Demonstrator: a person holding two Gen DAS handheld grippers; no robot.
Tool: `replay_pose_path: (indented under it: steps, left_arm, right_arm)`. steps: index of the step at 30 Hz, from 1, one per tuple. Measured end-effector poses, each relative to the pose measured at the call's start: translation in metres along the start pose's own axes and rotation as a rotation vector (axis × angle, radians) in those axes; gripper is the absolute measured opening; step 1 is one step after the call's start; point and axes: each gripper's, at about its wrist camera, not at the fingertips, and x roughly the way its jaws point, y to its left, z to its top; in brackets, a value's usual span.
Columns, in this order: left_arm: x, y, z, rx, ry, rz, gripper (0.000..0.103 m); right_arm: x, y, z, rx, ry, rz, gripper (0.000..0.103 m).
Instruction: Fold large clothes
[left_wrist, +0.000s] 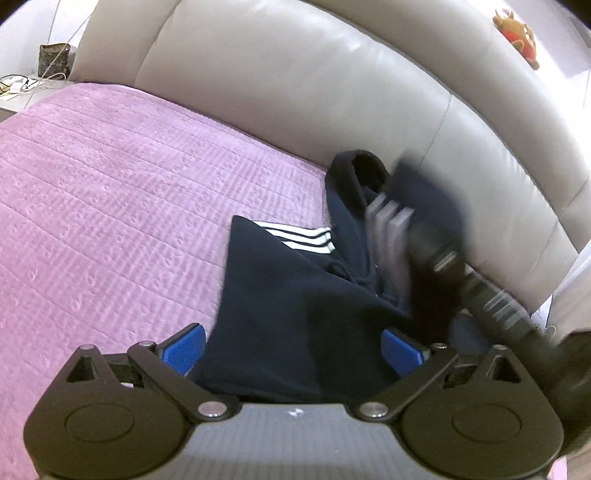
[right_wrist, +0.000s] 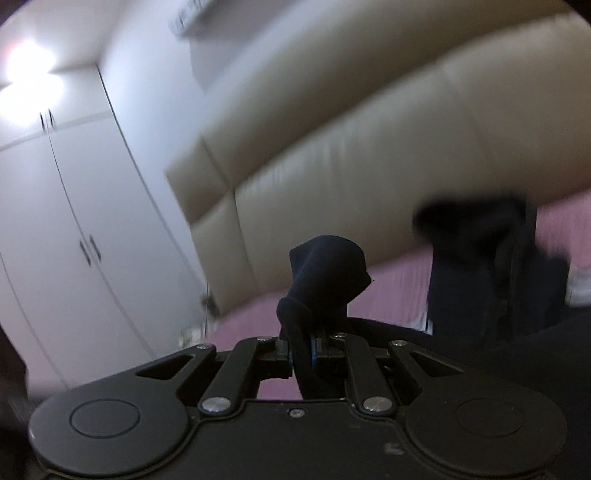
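The right gripper (right_wrist: 303, 350) is squeezed tight on a bunch of dark cloth. That cloth is part of the dark blue hoodie (left_wrist: 295, 295). In the left wrist view, the same gripper looks blurry at the right, with a striped part of the hoodie lifted up near the headboard (left_wrist: 295, 92).

The left gripper (left_wrist: 293, 349) has its blue pads (left_wrist: 186, 345) spread wide apart. The hoodie lies between them, but the pads do not pinch it. So this gripper is let go.

The hoodie lies on the pink bed cover (left_wrist: 110, 184), close to the soft grey headboard. White stripes (left_wrist: 299, 238) show on one sleeve. The hood part (left_wrist: 354, 173) sticks up at the back.

I think the step now is folding one side or sleeve of the hoodie over its middle. The right gripper carries that part across.

Next, the right gripper needs to lay the cloth down flat on the body of the hoodie and then let go. The left gripper could hold the near edge so that the hoodie does not slide.
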Motion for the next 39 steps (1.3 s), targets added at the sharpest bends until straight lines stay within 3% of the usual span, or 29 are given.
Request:
replay_pose_path:
  steps: [2,4,5,6,7,10,13,15,17,20,22,24,25,26,27,30,32,34,35,36,38,39]
  left_arm:
    - [0.001,0.007,0.0,-0.01,-0.015,-0.003,0.103]
    - [0.005,0.014,0.0,-0.026,-0.017,-0.013,0.103]
    - [0.009,0.018,0.001,-0.036,-0.011,-0.018,0.103]
    - [0.013,0.02,0.002,-0.043,-0.003,-0.02,0.103]
    - [0.018,0.021,0.003,-0.048,0.008,-0.02,0.103]
    - [0.032,0.02,0.007,-0.04,0.029,-0.029,0.103]
    - [0.048,0.013,0.01,-0.018,0.047,-0.037,0.103]
    - [0.06,0.009,0.011,-0.004,0.064,-0.046,0.103]
    - [0.075,0.007,0.009,0.0,0.087,-0.014,0.103]
    - [0.093,0.011,0.005,0.005,0.087,0.04,0.089]
    - [0.099,0.016,0.002,0.005,0.078,0.058,0.084]
    - [0.105,0.017,0.0,0.006,0.084,0.099,0.083]
    - [0.106,0.016,-0.001,0.012,0.087,0.112,0.083]
    - [0.107,0.014,-0.003,0.018,0.091,0.122,0.084]
    - [0.108,0.012,-0.004,0.026,0.093,0.131,0.085]
    - [0.107,0.005,-0.006,0.064,0.093,0.162,0.086]
    - [0.107,0.002,-0.007,0.088,0.098,0.183,0.087]
    - [0.107,-0.002,-0.007,0.113,0.102,0.212,0.087]
    - [0.106,-0.003,-0.007,0.123,0.097,0.214,0.087]
    - [0.105,-0.005,-0.007,0.131,0.092,0.212,0.087]
    - [0.101,-0.011,-0.007,0.143,0.078,0.21,0.087]
    - [0.098,-0.015,-0.007,0.154,0.064,0.202,0.087]
  right_arm:
    - [0.015,-0.008,-0.008,-0.002,0.084,-0.031,0.013]
    - [0.027,-0.015,-0.009,0.008,0.174,-0.068,0.023]
    - [0.031,-0.017,-0.009,0.015,0.236,-0.073,0.053]
    - [0.028,-0.019,-0.01,0.018,0.274,-0.064,0.074]
    - [0.022,-0.019,-0.007,0.011,0.296,-0.038,0.078]
    - [-0.016,-0.022,0.011,-0.041,0.285,0.017,0.08]
    - [-0.071,-0.043,0.045,-0.086,0.221,-0.046,0.083]
    - [-0.097,-0.074,0.067,-0.12,0.188,-0.178,0.084]
    - [-0.115,-0.111,0.088,-0.144,0.167,-0.367,0.084]
    - [-0.135,-0.186,0.106,-0.055,0.191,-0.585,0.085]
    - [-0.135,-0.229,0.107,0.035,0.284,-0.605,0.086]
    - [-0.132,-0.255,0.101,0.153,0.331,-0.517,0.086]
    - [-0.13,-0.263,0.099,0.214,0.337,-0.443,0.083]
    - [-0.131,-0.269,0.097,0.268,0.301,-0.382,0.045]
    - [-0.135,-0.27,0.1,0.274,0.258,-0.387,0.025]
    - [-0.141,-0.28,0.106,0.243,0.189,-0.462,0.022]
    - [-0.153,-0.309,0.099,0.401,0.216,-0.439,0.029]
    - [-0.174,-0.312,0.1,0.426,0.232,-0.417,0.049]
    - [-0.18,-0.304,0.104,0.38,0.241,-0.45,0.073]
    - [-0.19,-0.289,0.11,0.295,0.245,-0.488,0.081]
    - [-0.204,-0.262,0.119,0.113,0.276,-0.472,0.081]
    - [-0.206,-0.25,0.119,0.035,0.34,-0.443,0.08]
